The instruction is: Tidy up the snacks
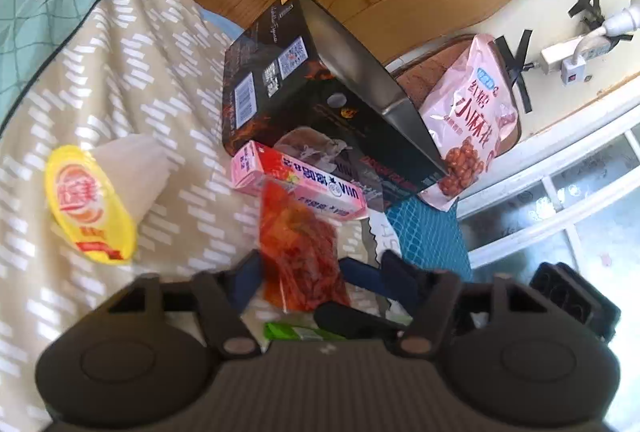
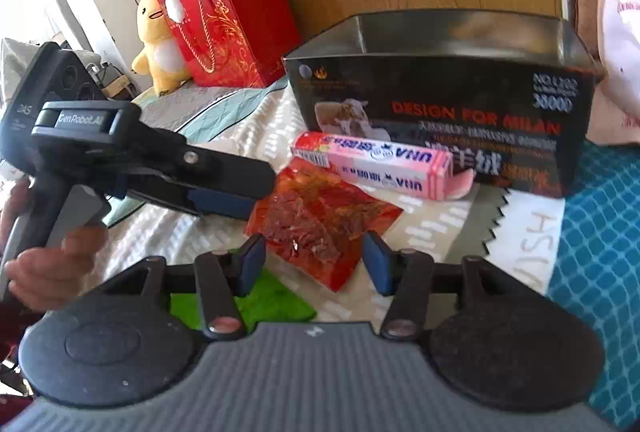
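The red snack pouch (image 2: 324,228) is lying flat on the bed's patterned quilt (image 1: 120,72), just in front of the pink UHA candy box (image 2: 372,164) and the open black carton (image 2: 440,120). The right hand-held gripper (image 2: 316,264) is straddling the pouch's near corner, pads parted and not pressing. The left hand-held gripper (image 1: 304,268) is closing in beside it; whether it is pinching the pouch cannot be told. The pouch's long axis is running away toward the carton.

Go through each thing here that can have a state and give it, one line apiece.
Black box: open-topped, upright.
Pink box: lying flat, end flap open.
Red snack packet: sealed, flat on bedding.
Left tongs: astride the packet, grip unclear.
Right tongs: open around the packet's near corner.
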